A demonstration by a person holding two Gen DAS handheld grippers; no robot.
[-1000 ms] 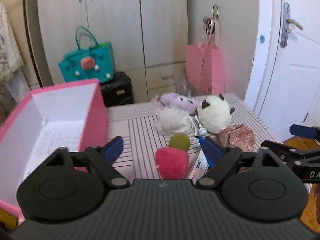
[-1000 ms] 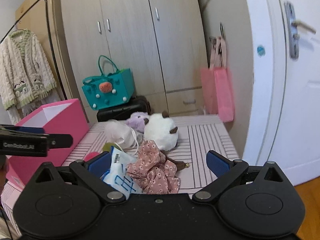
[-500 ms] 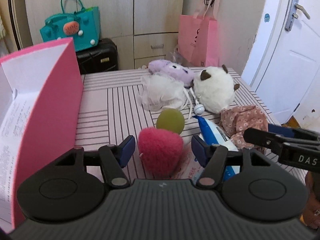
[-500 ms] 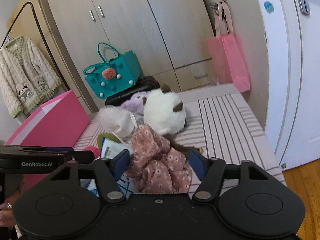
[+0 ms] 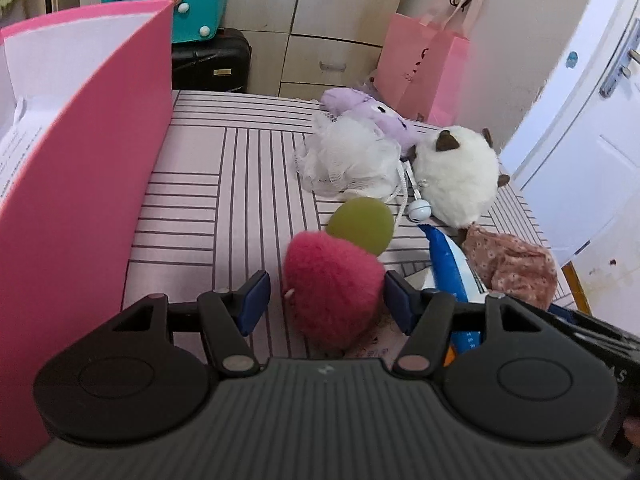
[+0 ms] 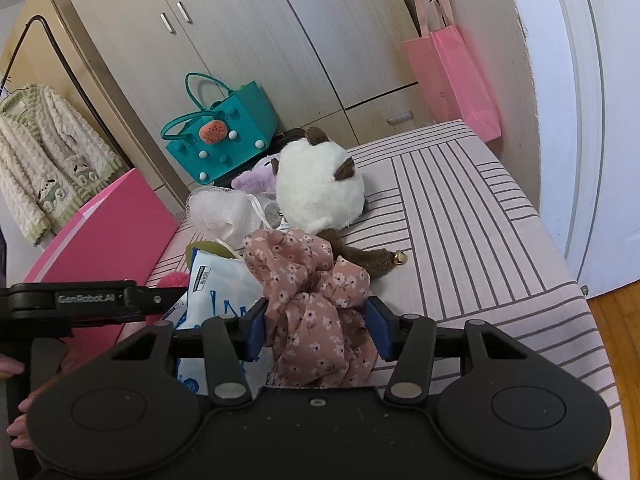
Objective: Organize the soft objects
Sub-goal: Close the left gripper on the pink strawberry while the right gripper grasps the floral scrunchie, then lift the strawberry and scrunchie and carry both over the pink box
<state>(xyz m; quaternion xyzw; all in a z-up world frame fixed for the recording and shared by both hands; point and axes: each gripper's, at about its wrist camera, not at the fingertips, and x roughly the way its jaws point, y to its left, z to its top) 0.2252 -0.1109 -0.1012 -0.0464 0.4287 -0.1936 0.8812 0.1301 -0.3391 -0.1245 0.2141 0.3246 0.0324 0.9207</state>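
My left gripper (image 5: 326, 300) is open around a fuzzy red heart plush (image 5: 332, 284) on the striped table; its right pad touches the plush and a small gap shows at the left pad. A green puff (image 5: 362, 224) lies just beyond. My right gripper (image 6: 316, 326) is open around a bunched pink floral cloth (image 6: 316, 304), its pads at the cloth's sides. A white plush with brown ears (image 5: 456, 176) (image 6: 316, 188), a white mesh pouf (image 5: 348, 160), a purple plush (image 5: 368, 112) and a blue-white packet (image 6: 216, 284) lie nearby.
An open pink box (image 5: 80, 168) stands on the table's left side. A pink bag (image 5: 420, 68) hangs at the back by the wardrobe. A teal bag (image 6: 224, 136) sits on a black case. The table's right edge (image 6: 576, 292) drops to the floor by a white door.
Both grippers have moved forward and down and narrowed: the left around the red heart plush, the right around the floral cloth.
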